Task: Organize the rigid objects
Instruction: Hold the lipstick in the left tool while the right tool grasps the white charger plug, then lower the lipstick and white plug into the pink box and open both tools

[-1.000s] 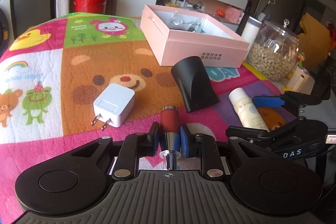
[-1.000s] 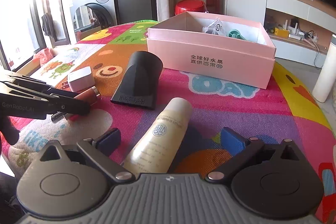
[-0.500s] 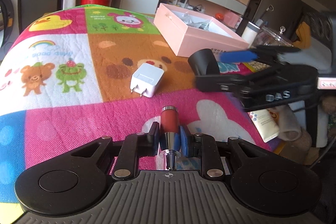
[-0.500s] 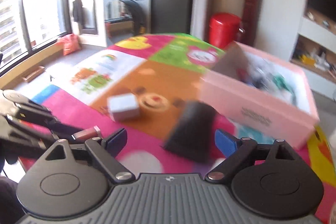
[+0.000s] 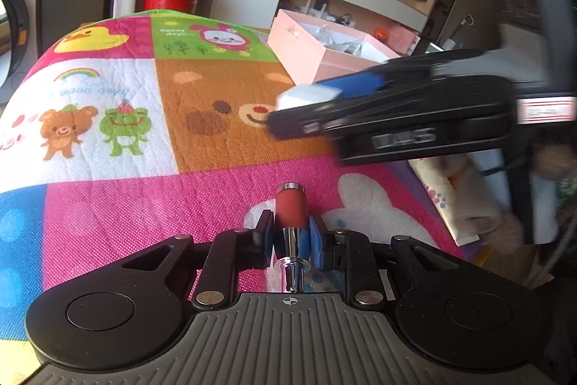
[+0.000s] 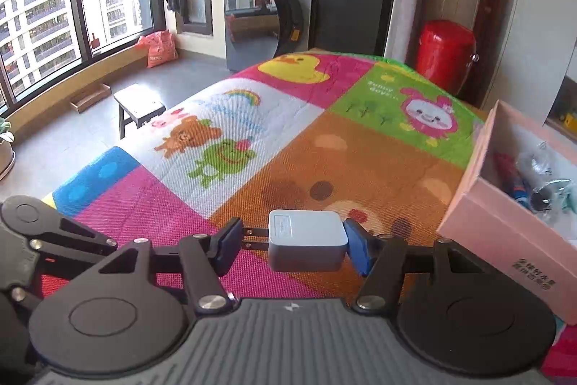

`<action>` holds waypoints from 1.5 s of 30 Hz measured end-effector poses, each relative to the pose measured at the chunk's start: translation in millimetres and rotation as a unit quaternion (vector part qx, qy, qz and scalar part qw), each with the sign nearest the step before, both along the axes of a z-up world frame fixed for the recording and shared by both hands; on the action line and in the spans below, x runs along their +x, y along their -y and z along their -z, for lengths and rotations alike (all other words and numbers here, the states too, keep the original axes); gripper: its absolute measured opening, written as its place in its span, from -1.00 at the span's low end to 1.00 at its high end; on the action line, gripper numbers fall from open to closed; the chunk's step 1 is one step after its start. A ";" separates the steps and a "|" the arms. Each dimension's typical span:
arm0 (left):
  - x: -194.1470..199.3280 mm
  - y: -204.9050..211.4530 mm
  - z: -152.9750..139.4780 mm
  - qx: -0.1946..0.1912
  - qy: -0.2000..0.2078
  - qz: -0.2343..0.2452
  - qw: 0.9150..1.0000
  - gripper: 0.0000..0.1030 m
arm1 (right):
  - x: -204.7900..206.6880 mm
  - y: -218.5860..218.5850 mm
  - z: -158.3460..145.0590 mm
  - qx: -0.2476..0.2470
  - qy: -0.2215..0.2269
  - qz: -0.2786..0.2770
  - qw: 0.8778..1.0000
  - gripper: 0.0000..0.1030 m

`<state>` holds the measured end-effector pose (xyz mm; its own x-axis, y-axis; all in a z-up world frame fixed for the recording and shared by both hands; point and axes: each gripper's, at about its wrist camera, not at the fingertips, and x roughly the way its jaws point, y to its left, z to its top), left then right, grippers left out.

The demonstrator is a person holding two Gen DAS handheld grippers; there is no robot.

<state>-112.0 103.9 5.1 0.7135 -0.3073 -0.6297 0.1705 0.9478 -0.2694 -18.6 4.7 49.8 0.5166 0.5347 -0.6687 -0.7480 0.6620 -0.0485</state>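
Here the left hand-held gripper (image 5: pixel 290 237) pinches a red tube (image 5: pixel 290 210); the right (image 6: pixel 290 244) brackets the charger (image 6: pixel 306 240) beside the box (image 6: pixel 505 233).

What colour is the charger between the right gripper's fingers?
White with metal prongs; the charger shows best in the right wrist view.

Both tongs (image 5: pixel 291 233) (image 6: pixel 292 246) clamped shut.
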 end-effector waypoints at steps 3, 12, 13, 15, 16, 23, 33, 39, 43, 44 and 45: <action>1.3 4.3 -1.2 0.011 0.000 -0.002 1.000 -0.53 | -12.4 36.0 -18.2 0.009 0.035 0.025 0.999 0.18; 17.8 31.7 -11.7 0.034 0.001 0.028 0.999 -0.54 | -19.5 149.4 -11.9 -0.016 0.085 0.190 0.978 0.18; 21.3 35.9 -15.7 0.036 0.004 0.035 0.999 -0.54 | -19.1 160.6 -10.5 -0.005 0.074 0.202 0.977 0.18; 31.8 44.7 -27.8 0.039 0.015 0.049 0.998 -0.54 | -19.7 179.3 -7.0 0.010 0.067 0.226 0.972 0.18; 37.9 48.7 -34.2 0.041 0.022 0.054 0.997 -0.54 | -19.7 186.5 -5.4 0.016 0.066 0.236 0.969 0.18; 116.3 79.0 -117.5 0.061 0.142 0.056 0.986 -0.53 | -12.5 214.6 6.9 0.047 0.050 0.273 0.960 0.18; 183.9 73.4 -96.1 -0.031 0.082 -0.030 0.996 -0.56 | -16.4 220.3 12.2 0.035 0.046 0.288 0.956 0.18; 127.8 41.8 -48.5 -0.021 0.009 -0.025 0.999 -0.56 | -5.1 219.3 -1.4 0.043 0.042 0.290 0.955 0.18; 100.8 25.2 -20.2 -0.044 -0.036 -0.031 0.998 -0.56 | 24.8 210.0 -51.2 0.105 0.055 0.269 0.956 0.18; 97.9 21.7 -16.9 -0.048 -0.041 -0.034 0.997 -0.56 | 38.0 207.5 -68.4 0.125 0.061 0.271 0.953 0.18; 95.5 19.8 -15.0 -0.052 -0.042 -0.036 0.997 -0.56 | 52.5 205.8 -85.3 0.148 0.066 0.273 0.948 0.18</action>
